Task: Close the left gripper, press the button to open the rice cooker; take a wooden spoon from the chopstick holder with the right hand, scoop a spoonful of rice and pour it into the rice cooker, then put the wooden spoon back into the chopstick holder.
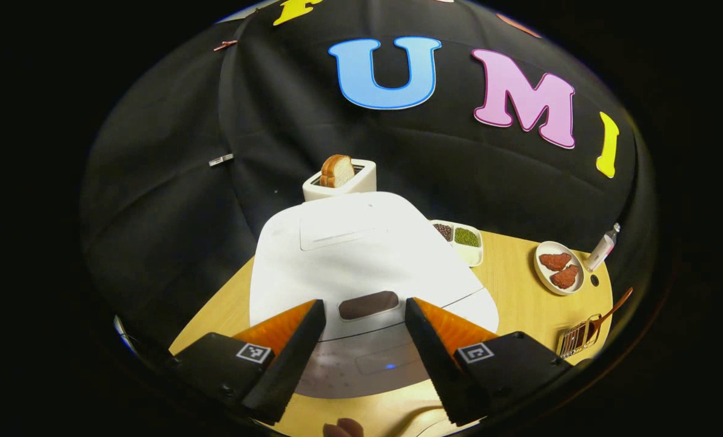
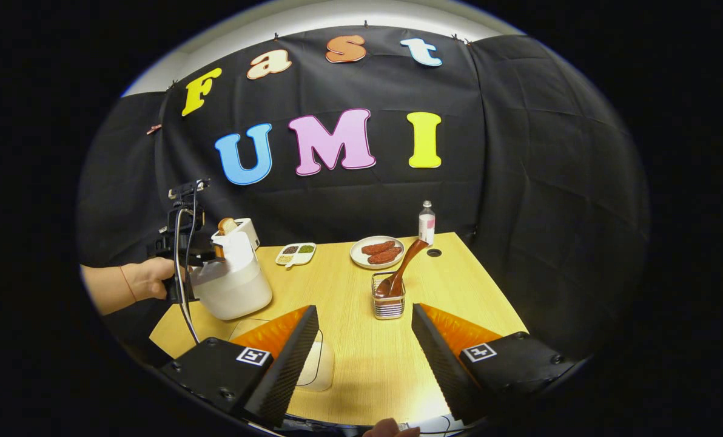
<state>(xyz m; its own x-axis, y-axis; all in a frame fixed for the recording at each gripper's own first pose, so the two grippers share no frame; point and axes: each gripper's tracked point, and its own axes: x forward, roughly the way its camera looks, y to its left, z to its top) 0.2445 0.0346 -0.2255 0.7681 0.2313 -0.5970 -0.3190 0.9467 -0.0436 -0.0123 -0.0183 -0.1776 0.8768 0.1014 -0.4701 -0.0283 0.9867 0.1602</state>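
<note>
Lid of the rice cooker (image 1: pixel 361 255) is down – both grippers' jaws spread; wooden spoon (image 2: pixel 403 267) at twelve o'clock – everything left.

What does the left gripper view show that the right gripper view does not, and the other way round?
Left gripper view: the rice cooker lid close up, its dark button seen between the fingers of the open left gripper.
Right gripper view: a hand holding that gripper beside the cooker, and a clear box near the open right gripper.
Both: cooker, toaster with bread, sectioned tray, plate, bottle, wooden spoon in its wire holder.
</note>
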